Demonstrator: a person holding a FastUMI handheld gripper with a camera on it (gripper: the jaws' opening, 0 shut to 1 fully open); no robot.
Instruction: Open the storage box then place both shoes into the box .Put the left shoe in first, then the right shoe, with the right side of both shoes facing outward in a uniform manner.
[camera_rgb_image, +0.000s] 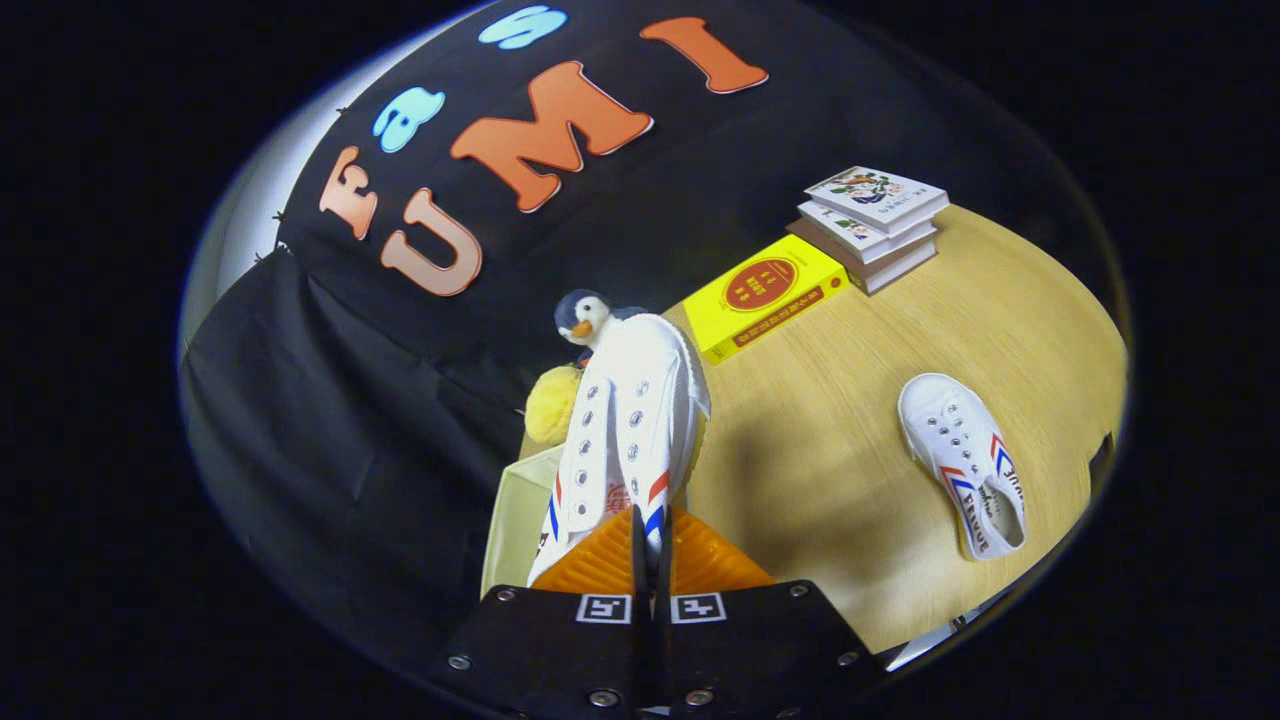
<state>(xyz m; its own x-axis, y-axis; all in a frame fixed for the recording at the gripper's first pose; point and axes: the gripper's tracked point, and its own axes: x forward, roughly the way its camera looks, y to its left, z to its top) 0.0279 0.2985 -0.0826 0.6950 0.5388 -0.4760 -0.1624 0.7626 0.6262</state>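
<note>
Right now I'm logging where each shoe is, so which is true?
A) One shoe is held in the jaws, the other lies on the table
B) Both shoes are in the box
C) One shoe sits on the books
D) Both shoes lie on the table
A: the gripper has its jaws closed on one white shoe, lifted above the storage box, while the other shoe lies on the wooden table.

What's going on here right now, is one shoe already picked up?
Yes. The handheld gripper is shut on one white shoe, its orange fingers pinching the heel end and the toe pointing away. The shoe hangs above the pale storage box at the table's edge, not yet inside. The other shoe lies on the table. A penguin toy and books sit beyond.
</note>
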